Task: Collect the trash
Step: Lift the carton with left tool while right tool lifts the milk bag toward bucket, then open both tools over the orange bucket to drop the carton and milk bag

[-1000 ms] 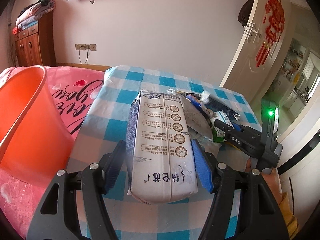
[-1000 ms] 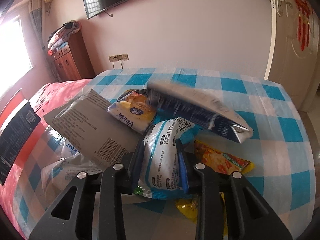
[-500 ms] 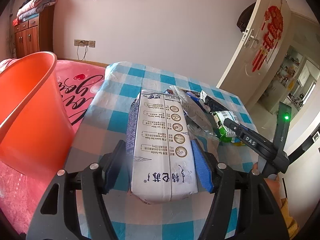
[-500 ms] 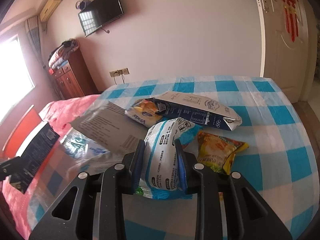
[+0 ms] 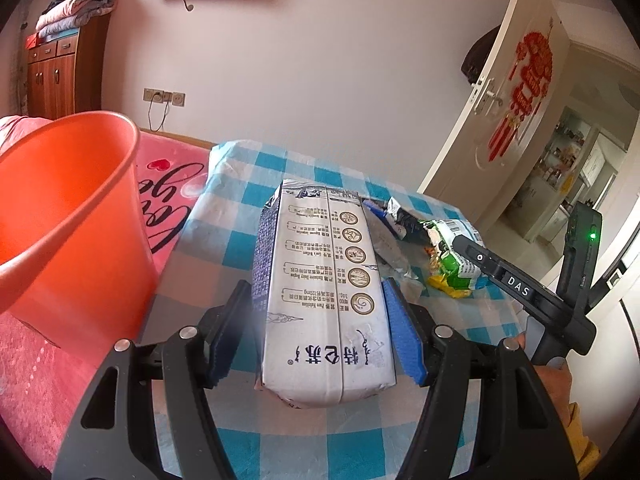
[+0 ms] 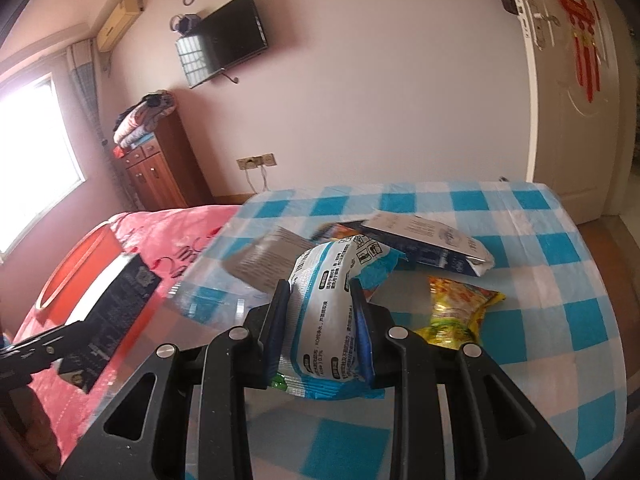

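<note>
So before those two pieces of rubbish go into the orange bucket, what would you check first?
1. Left gripper clamped on milk carton: ok.
2. Right gripper clamped on blue-white wrapper: ok.
3. Wrapper lifted off the checked table: ok.
4. Orange bucket mouth open and unblocked: ok.
5. Carton over the bucket: not ok, it is beside it.
6. Room left inside the bucket: cannot tell.

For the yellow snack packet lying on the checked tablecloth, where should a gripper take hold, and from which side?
Grip the yellow snack packet across its narrow crimped top end, coming from above: it lies flat on the tablecloth, apart from the other wrappers, and that end is pinched thin.
</note>
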The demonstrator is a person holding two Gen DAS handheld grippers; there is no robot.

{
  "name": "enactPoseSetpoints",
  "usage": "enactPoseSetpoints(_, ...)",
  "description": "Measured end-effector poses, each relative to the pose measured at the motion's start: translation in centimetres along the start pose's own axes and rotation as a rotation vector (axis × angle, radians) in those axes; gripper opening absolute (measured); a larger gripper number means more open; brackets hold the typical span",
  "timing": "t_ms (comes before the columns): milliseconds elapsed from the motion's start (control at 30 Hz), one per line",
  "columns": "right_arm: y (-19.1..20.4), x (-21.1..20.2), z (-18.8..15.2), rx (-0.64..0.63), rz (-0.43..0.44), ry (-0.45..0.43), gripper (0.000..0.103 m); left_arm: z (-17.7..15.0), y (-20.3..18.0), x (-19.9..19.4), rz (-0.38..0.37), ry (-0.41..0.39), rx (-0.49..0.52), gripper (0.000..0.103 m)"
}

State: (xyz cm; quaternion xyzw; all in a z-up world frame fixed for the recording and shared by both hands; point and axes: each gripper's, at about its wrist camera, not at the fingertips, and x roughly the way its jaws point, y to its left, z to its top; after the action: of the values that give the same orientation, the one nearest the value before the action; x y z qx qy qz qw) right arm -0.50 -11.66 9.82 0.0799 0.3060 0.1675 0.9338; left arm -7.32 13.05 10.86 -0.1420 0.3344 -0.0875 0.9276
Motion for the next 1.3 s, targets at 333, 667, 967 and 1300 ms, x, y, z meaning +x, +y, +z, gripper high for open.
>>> enactPoseSetpoints(333, 7.2, -1.9, 2.7, -0.062, 0.135, -0.017, 0.031, 1.3, 1.7, -3.8, -0.006, -0.087, -0.01, 0.066)
enactPoseSetpoints(667, 17.0, -1.2, 6.2, -0.142, 0.353, 0.002, 0.031, 3.6, 6.9, -9.2, 0.123, -0.21, -0.054, 0.067)
enactPoseSetpoints(967, 25.7, 2.1, 7.4, -0.25, 0.455, 0.03, 0.032, 5.0, 13.0, -11.5, 0.296, -0.284, -0.135, 0.067)
enactPoseSetpoints(1300, 29.4, 7.1, 5.8, -0.276, 0.455, 0.108, 0.078, 4.1, 16.7, -8.8, 0.429, -0.243, -0.215, 0.088)
